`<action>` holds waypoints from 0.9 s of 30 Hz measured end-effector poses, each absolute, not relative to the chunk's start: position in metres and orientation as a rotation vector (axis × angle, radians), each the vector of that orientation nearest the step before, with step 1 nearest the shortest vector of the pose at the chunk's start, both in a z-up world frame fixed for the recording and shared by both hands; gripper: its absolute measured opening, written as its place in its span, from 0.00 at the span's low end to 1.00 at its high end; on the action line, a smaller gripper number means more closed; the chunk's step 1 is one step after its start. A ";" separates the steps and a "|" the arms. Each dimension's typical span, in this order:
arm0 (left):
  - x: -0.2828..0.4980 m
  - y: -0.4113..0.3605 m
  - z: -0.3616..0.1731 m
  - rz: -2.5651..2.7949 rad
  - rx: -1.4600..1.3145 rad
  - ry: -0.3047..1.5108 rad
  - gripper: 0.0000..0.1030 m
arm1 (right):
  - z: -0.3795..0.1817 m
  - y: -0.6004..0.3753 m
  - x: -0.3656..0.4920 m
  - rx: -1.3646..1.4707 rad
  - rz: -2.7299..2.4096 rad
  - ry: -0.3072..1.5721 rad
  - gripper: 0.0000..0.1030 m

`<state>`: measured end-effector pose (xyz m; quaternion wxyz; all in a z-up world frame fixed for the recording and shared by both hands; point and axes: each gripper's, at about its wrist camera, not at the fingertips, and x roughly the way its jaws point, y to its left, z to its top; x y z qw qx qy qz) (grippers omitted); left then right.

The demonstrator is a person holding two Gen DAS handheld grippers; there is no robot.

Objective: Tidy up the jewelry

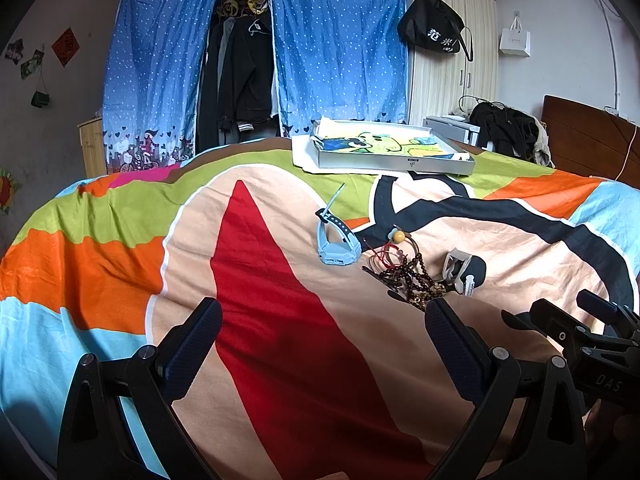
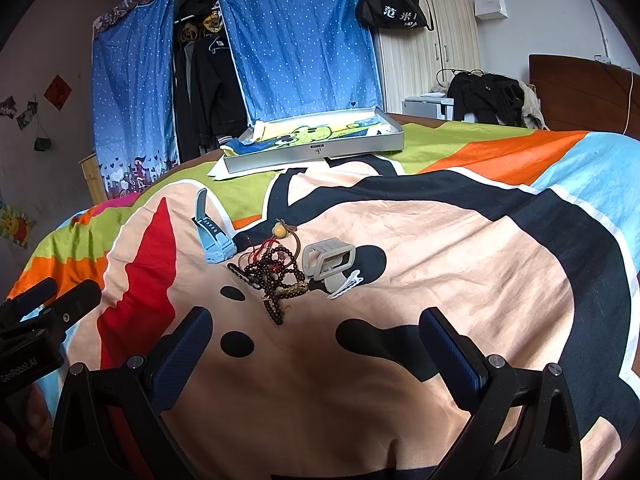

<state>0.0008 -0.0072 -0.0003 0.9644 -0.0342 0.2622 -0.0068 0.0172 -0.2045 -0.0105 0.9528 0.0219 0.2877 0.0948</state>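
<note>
- Hovering above the bedspread (image 2: 460,240), both tools are held empty: the left gripper (image 1: 322,320) is spread wide with nothing between its pads, and the right gripper (image 2: 316,332) is likewise spread wide and holds nothing.
- The jewelry is gathered in one small cluster on the quilt, ahead of both grippers and well short of the grey tray (image 2: 320,152) that sits at the far side of the bed.
- One blue watch (image 1: 334,242) is counted, standing on its case with the strap looped upward, just left of the pile.
- One tangle of dark beaded strings (image 2: 276,276) is seen, with a yellow bead (image 2: 280,231) on a cord at its far edge; how many separate strands are knotted together cannot be told, possibly two or three.
- One grey clip-like piece (image 2: 330,260) lies to the right of the beads, with one small white hair clip (image 2: 348,282) touching its near side.
- The step in hand is judged to be the first pick; the watch, standing free, is best taken by its strap so the beads are not dragged.
- The beads should be pinched at a dense knot and lifted slowly, since loose strands may snag the neighbouring clips.
- The tray is presumed to be the destination.
</note>
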 end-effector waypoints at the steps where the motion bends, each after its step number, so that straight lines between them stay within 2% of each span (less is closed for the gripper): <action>1: 0.001 -0.007 0.000 -0.022 -0.078 0.535 0.96 | -0.011 -0.203 0.016 0.044 0.192 0.586 1.00; 27: 0.036 -0.011 -0.006 -0.202 -0.115 0.664 0.96 | -0.013 -0.246 0.057 0.053 0.264 0.693 1.00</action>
